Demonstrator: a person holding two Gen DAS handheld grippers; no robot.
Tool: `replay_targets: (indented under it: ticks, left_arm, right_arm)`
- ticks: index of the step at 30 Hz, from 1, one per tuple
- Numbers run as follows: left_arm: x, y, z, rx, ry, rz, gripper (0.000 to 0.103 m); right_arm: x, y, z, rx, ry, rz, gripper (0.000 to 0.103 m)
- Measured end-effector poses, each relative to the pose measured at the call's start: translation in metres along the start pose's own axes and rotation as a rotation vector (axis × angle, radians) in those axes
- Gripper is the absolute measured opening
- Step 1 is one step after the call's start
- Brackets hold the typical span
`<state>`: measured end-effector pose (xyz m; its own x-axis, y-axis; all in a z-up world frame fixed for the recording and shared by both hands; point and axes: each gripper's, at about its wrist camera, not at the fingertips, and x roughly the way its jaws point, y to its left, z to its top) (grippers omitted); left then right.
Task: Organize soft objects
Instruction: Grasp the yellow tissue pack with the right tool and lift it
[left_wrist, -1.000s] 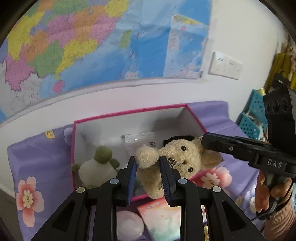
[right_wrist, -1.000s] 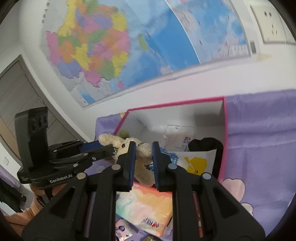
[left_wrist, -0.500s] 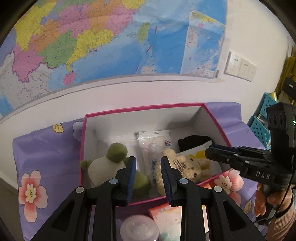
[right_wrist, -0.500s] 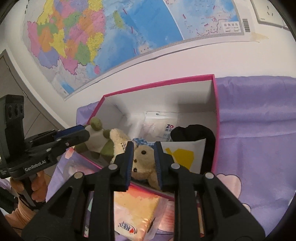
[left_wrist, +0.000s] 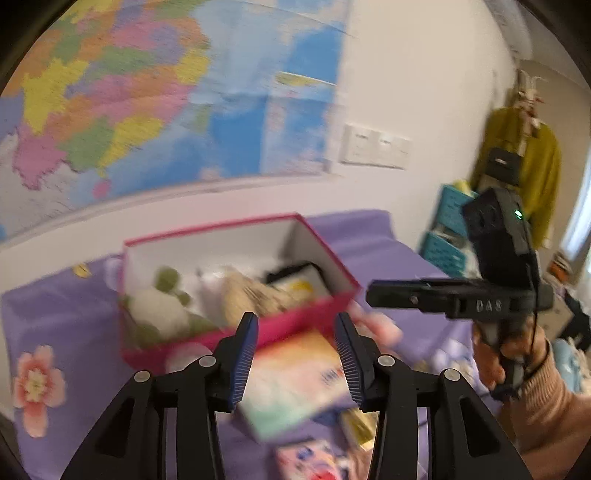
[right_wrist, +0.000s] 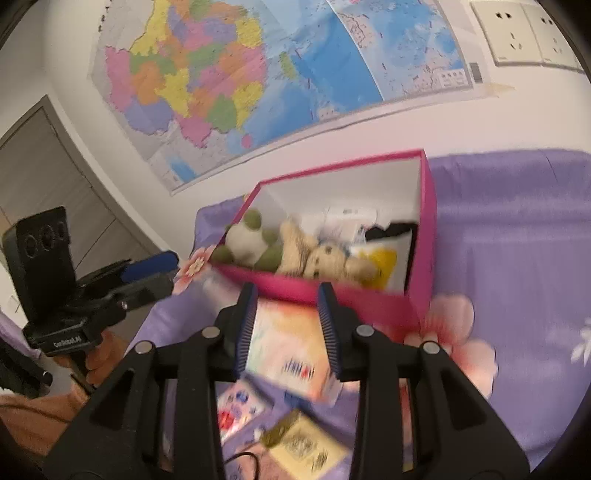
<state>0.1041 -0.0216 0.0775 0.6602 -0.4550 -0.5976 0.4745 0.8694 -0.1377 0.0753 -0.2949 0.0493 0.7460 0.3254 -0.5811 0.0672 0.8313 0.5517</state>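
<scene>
A beige teddy bear (right_wrist: 321, 258) lies inside the pink box (right_wrist: 424, 221), next to a green and white plush (right_wrist: 247, 240). My right gripper (right_wrist: 287, 291) hangs just in front of the box's near wall, its jaws opening with nothing between them. In the left wrist view the bear (left_wrist: 251, 295) and the plush (left_wrist: 159, 306) show blurred in the box (left_wrist: 236, 325). My left gripper (left_wrist: 295, 321) is also in front of the box, jaws opening and empty. A pastel tissue pack (left_wrist: 295, 376) lies under both grippers on the cloth.
A purple flowered cloth (right_wrist: 517, 240) covers the surface. Small packets (right_wrist: 306, 443) lie near the front edge. A white pack and a dark item (right_wrist: 388, 230) sit deeper in the box. A map (right_wrist: 258, 74) hangs on the wall behind. Blue baskets (left_wrist: 447, 236) stand at right.
Both grippers held the teddy bear over the box, lowered it in and let go. They have since drawn back from the box and their jaws stand wider apart.
</scene>
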Motion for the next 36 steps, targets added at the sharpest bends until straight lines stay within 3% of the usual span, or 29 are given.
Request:
replay_targets:
  ticks: [8, 15, 27, 36]
  left_arm:
    - [0.014, -0.025, -0.045, 0.032, 0.113, -0.089, 0.044]
    - [0.049, -0.038, -0.077, 0.026, 0.242, -0.131, 0.044]
    - [0.083, -0.043, -0.101, -0.036, 0.356, -0.189, 0.042]
    - [0.092, -0.053, -0.104, -0.043, 0.375, -0.216, 0.035]
  right_arm:
    - [-0.025, -0.011, -0.059, 0.059, 0.077, -0.015, 0.039]
    - [-0.019, -0.018, -0.1, 0.119, 0.15, -0.04, 0.039]
    - [-0.001, -0.034, -0.129, 0.196, 0.212, -0.047, 0.039]
    - [0.003, -0.035, -0.132, 0.194, 0.202, -0.051, 0.037]
